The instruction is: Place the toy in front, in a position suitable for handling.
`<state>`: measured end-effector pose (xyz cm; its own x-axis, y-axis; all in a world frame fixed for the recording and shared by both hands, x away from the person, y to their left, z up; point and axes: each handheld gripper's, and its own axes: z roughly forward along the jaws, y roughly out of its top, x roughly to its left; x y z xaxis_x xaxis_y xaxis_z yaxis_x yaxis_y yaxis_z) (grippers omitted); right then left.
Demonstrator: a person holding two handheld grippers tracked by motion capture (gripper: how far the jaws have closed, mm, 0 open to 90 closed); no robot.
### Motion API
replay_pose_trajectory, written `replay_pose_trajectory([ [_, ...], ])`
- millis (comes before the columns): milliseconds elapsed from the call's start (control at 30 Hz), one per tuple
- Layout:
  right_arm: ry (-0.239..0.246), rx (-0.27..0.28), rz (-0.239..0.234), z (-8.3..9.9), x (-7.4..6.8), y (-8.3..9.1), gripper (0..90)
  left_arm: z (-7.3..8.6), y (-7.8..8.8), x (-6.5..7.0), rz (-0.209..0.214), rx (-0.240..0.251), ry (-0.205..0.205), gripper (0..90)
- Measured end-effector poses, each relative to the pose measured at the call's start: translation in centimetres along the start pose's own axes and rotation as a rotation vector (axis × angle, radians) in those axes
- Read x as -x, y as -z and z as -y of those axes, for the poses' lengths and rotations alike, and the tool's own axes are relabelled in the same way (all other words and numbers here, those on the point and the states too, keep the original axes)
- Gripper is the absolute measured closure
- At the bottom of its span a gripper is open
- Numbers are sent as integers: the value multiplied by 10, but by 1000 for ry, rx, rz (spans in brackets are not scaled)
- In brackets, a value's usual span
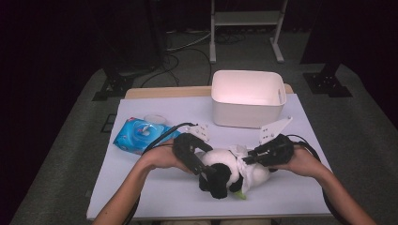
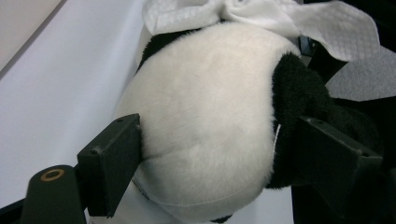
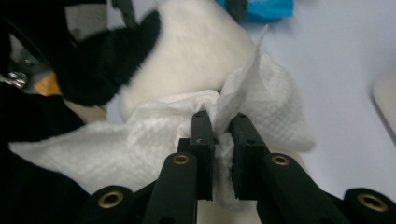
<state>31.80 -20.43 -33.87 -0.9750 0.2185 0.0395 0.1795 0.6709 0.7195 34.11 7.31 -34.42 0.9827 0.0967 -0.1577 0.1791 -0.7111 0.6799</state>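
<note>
A black-and-white panda plush [image 1: 220, 161] lies on the white table near its front edge. My left gripper [image 1: 206, 171] comes in from the left with its jaws wide around the toy. In the left gripper view both pads press into the white body [image 2: 205, 116]. A white wipe [image 1: 240, 154] is draped over the plush's right side. My right gripper [image 1: 247, 158] is shut on a bunched fold of it. The right gripper view shows the wipe [image 3: 154, 135] pinched between the two black jaws [image 3: 222, 126], with the plush [image 3: 187, 46] just beyond.
A white plastic bin [image 1: 248, 98] stands behind the toy at the table's back edge. To the left lies a blue pack of wipes [image 1: 141, 135] with its lid flipped up. Dark stands and cables sit on the floor beyond the table.
</note>
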Motion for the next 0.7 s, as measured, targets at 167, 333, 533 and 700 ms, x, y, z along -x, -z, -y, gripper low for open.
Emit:
replay_pose_trajectory([
  [167, 11, 53, -63, -15, -3, -5, 804, 2, -1, -3, -3, 13, 19, 174],
  [333, 59, 36, -83, -42, -9, -17, 804, 2, -2, -2, -8, 12, 15, 174],
  [533, 99, 4, -112, -67, -14, -36, 804, 3, -1, 0, -5, 13, 12, 174],
  [700, 110, -14, -108, -69, -12, -38, 804, 4, 0, 0, -2, 10, 9, 174],
])
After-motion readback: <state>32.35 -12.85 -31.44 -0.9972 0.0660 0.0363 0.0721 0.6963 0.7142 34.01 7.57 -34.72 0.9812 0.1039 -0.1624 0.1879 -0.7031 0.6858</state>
